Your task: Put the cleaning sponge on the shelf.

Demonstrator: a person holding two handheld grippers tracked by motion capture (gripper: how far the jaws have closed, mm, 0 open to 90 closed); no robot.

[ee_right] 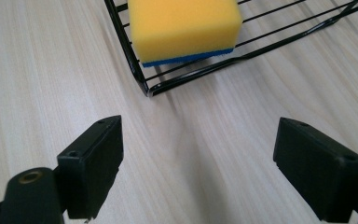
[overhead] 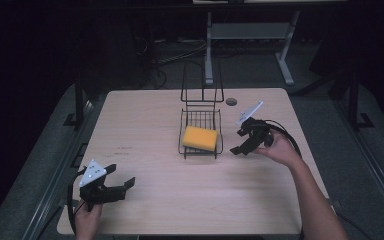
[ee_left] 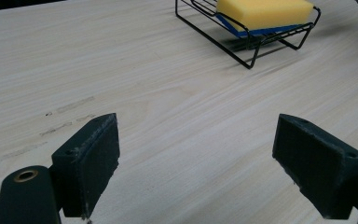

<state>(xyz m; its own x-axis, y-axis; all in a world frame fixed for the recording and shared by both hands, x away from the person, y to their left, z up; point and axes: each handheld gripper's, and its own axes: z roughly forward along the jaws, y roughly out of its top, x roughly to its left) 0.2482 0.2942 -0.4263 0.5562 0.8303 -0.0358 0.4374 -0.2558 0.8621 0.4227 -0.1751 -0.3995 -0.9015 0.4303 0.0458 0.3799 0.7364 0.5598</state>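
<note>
One yellow sponge (overhead: 200, 138), blue-backed, lies in the black wire rack (overhead: 201, 150) mid-table. Right gripper (overhead: 241, 142) just beside the rack, fingers open, empty; left gripper (overhead: 122, 178) open, well apart. Sponge ungrasped.

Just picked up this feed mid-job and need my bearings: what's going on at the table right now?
A person holds a gripper in each hand over a light wooden table. A yellow sponge with a blue underside lies in a black wire rack at mid-table. The right gripper is just beside the rack, open, aimed at the sponge and touching nothing. The left gripper waits near the table's front left corner, fingers spread and empty.
</note>
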